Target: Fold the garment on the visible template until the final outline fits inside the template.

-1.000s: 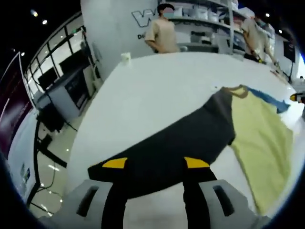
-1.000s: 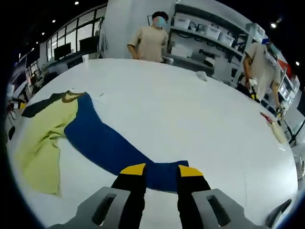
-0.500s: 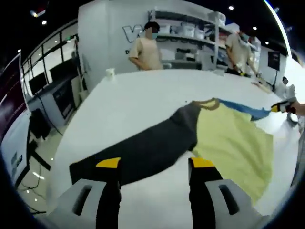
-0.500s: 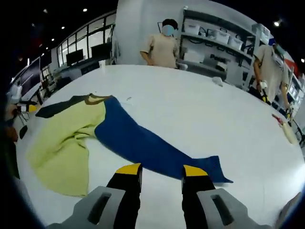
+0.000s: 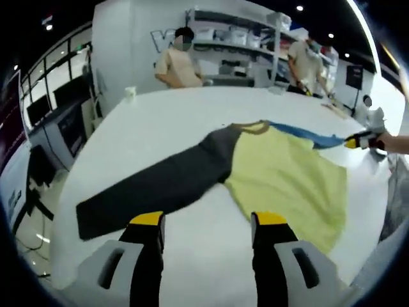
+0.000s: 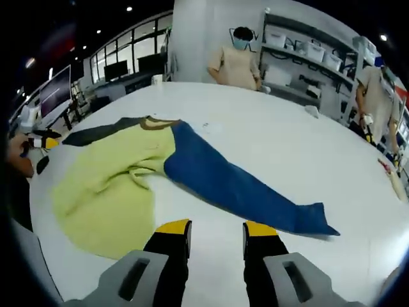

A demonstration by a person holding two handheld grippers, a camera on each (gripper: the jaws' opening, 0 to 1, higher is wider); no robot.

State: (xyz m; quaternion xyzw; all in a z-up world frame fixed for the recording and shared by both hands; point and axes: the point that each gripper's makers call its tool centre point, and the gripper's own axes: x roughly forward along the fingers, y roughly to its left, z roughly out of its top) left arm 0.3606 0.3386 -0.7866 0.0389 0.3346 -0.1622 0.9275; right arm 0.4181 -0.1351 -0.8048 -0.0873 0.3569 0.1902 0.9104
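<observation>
White table [image 5: 192, 109] is seen with the garment [image 5: 281, 173] spread flat at 12 o'clock, while left gripper [image 5: 208, 220] and right gripper [image 6: 214, 227] are held open, empty.

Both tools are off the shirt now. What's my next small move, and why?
Probably lower the left tool onto the cuff of the dark sleeve to fold it inward. Both sleeves lie spread flat away from the yellow body, the blue sleeve too, and both tools, the right tool included, are open and holding nothing.
</observation>
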